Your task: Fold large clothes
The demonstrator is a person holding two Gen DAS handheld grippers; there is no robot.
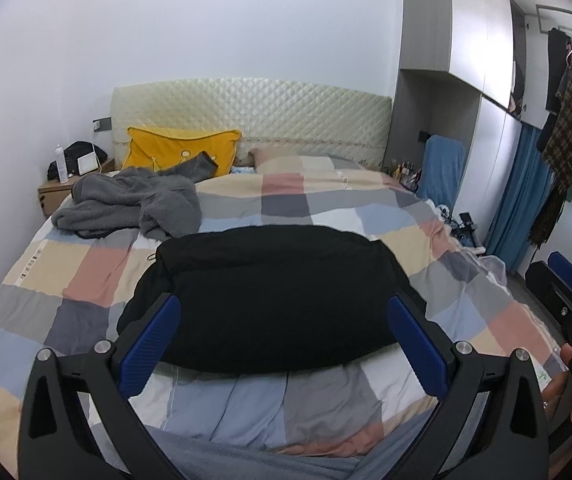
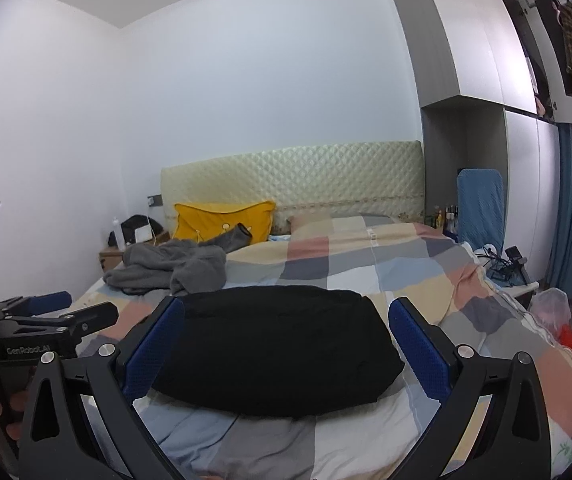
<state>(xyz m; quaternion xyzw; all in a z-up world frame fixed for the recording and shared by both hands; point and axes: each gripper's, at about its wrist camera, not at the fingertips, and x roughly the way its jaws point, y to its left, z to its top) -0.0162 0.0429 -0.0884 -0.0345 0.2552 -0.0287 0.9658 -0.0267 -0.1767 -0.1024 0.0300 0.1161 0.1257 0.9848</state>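
A black garment [image 1: 270,300] [image 2: 278,352] lies folded into a wide flat bundle on the checked duvet [image 1: 86,276] [image 2: 405,276], near the foot of the bed. My left gripper [image 1: 284,304] hovers over the bundle's near edge, open wide, with nothing between its blue pads [image 1: 150,348]. My right gripper [image 2: 286,308] is held the same way beside it, open and empty. Each gripper shows in the other's view: the right gripper [image 1: 553,276] at the right edge, the left gripper [image 2: 82,306] at the left edge. A crumpled grey fleece garment [image 1: 126,204] [image 2: 170,266] lies further up the bed on the left.
A yellow pillow [image 1: 182,152] leans on the quilted headboard [image 1: 286,116]. A nightstand [image 1: 52,192] with a bottle and bag stands left of the bed. On the right are a wardrobe [image 1: 477,140], hanging clothes [image 1: 569,120], a blue-covered chair [image 2: 479,208] and plastic bags [image 2: 553,312] on the floor.
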